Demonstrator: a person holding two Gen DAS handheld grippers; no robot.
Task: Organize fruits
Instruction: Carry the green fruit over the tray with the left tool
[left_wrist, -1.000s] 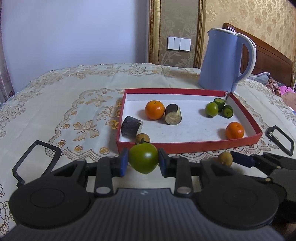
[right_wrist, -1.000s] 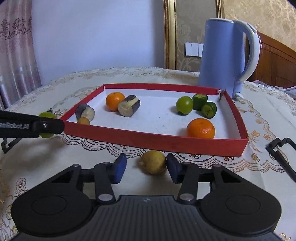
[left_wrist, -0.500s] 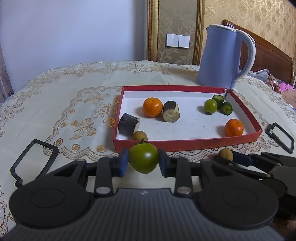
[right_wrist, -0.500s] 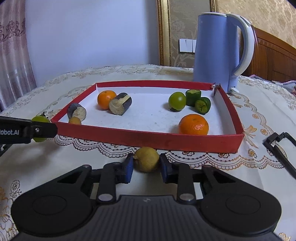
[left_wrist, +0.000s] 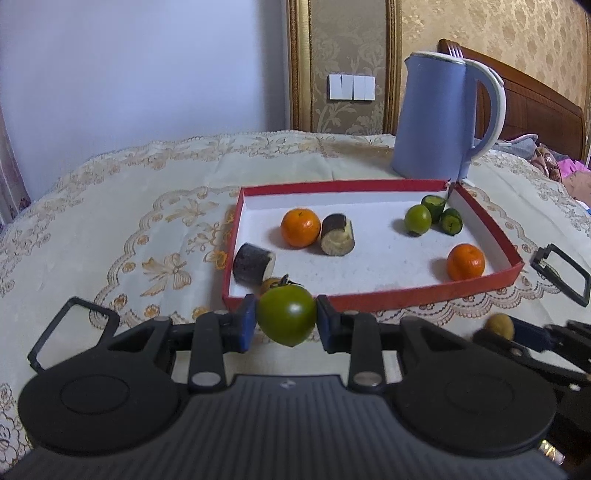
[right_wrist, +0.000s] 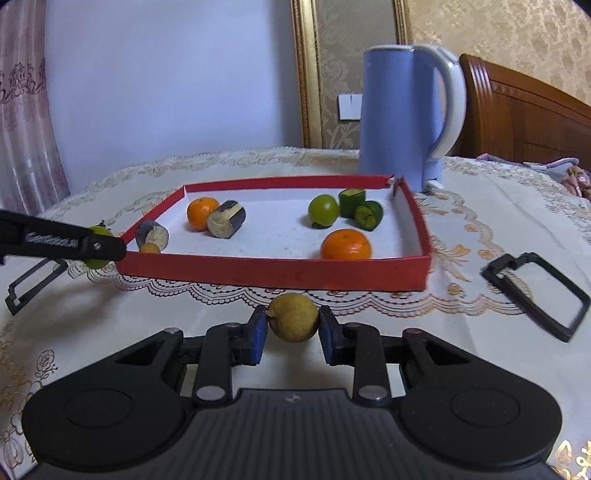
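Between left tongs (left_wrist: 287, 320): green tomato (left_wrist: 286, 314), pinched, clear of bench (left_wrist: 110, 229) | between right tongs (right_wrist: 293, 328): yellow-brown fruit (right_wrist: 293, 322), pinched after closing | ahead of both: red tray (right_wrist: 273, 273) with oranges, green fruit, cut pieces | beyond: blue kettle (left_wrist: 436, 114)

At the bottom centre of the frame the right gripper (right_wrist: 291, 328) has its blue pads clamped on a small yellow-brown round fruit (right_wrist: 293, 322). Above it, mid-frame, lies a shallow red-walled cardboard tray (right_wrist: 280, 272) holding two oranges, green fruits and dark cut pieces. A tall blue plastic kettle (right_wrist: 400, 118) stands at upper right, while the left gripper's black finger (right_wrist: 62, 243) enters from the left edge.
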